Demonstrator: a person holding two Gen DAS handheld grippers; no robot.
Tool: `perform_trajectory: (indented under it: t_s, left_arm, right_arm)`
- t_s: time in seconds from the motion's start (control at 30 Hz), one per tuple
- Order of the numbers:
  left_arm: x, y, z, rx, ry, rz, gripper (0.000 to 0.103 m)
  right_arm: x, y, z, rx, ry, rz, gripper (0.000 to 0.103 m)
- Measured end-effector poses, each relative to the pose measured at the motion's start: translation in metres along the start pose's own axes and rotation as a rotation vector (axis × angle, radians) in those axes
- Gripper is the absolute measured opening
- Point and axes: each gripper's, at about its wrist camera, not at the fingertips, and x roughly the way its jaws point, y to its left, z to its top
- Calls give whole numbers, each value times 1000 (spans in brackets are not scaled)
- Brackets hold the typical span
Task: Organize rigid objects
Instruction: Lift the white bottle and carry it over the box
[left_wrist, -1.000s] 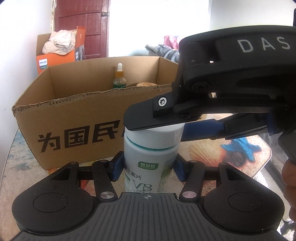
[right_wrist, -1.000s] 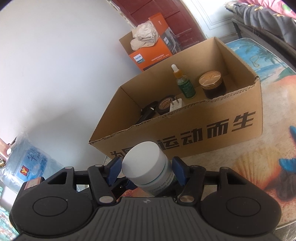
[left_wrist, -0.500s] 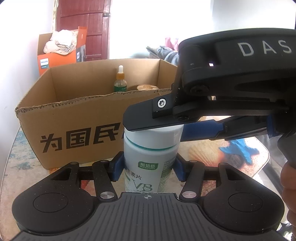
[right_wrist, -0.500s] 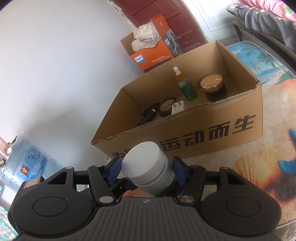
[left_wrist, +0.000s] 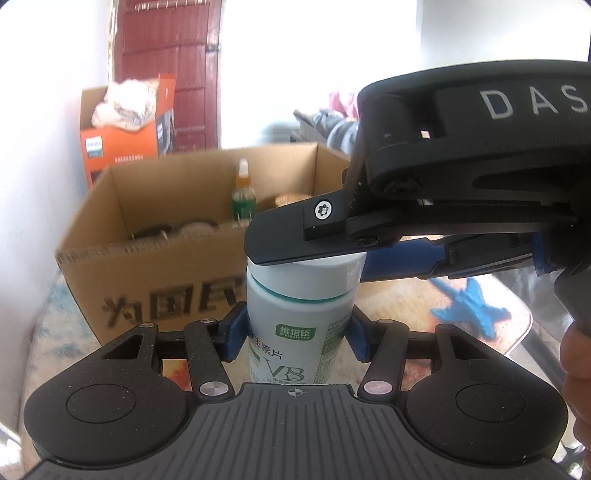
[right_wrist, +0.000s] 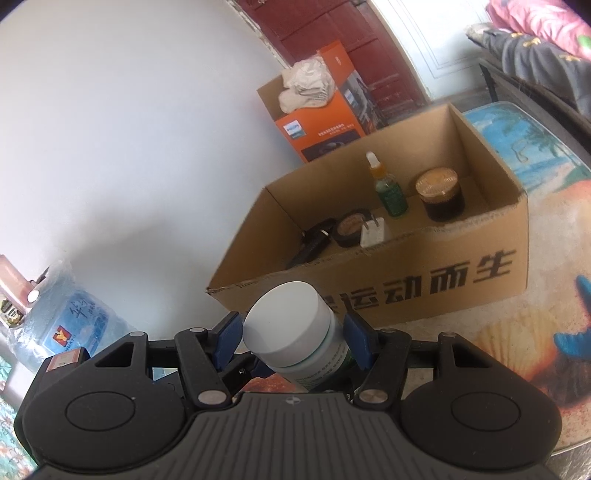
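- Where the left wrist view looks forward, a white plastic vitamin bottle with a green label and a white screw cap (left_wrist: 299, 314) stands upright between the blue pads of the left gripper (left_wrist: 297, 332), whose fingers (left_wrist: 234, 332) press against the bottle's body on both sides, narrowed to the bottle's width.
- In the same view the right gripper (left_wrist: 369, 254), a black tool marked "DAS", comes in from the right at cap height; one black finger (left_wrist: 295, 236) lies across the front of the cap and a blue-padded one runs behind it.
- From the right wrist view the cap (right_wrist: 286, 325) sits between the right gripper's (right_wrist: 291, 339) two blue pads, touching or nearly touching each; its fingers are closed to about the cap's width, and the bottle appears tilted toward the camera.
- Both tools thus have the one bottle, the left on the body, the right on the cap.
- Beyond the bottle an open brown cardboard box with black Chinese lettering (right_wrist: 424, 284) rests on the table (right_wrist: 517, 332), which carries a beach print.
- Inside the box stand a green dropper bottle with a white tip (right_wrist: 388, 188) and, just beside it, a dark jar with a gold lid (right_wrist: 441, 192); nearer the left wall lie a white plug adapter (right_wrist: 375, 236) and some dark items too small to name.
- Behind the box an orange carton (right_wrist: 321, 122) holds a pale crumpled cloth.
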Motion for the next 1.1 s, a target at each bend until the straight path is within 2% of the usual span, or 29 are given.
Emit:
perform_trajectory:
  t_s: [0.3, 0.43, 0.6, 0.73, 0.93, 1.1]
  left_arm:
    - [-29, 2, 64, 67, -148, 26, 55]
    - [-20, 1, 99, 83, -164, 0, 55]
    - [20, 5, 127, 28, -81, -87, 55]
    - [63, 7, 130, -19, 25, -147, 54]
    - [112, 4, 113, -50, 167, -170, 54]
    - [129, 11, 107, -76, 230, -168, 54]
  right_arm:
    - [-29, 42, 59, -168, -111, 55, 64]
    - [-31, 43, 91, -200, -140, 51, 64]
    - [-16, 15, 122, -163, -115, 24, 64]
    - [4, -22, 129, -102, -59, 2, 64]
    - [33, -68, 122, -41, 33, -10, 64]
    - [47, -83, 121, -34, 63, -8, 64]
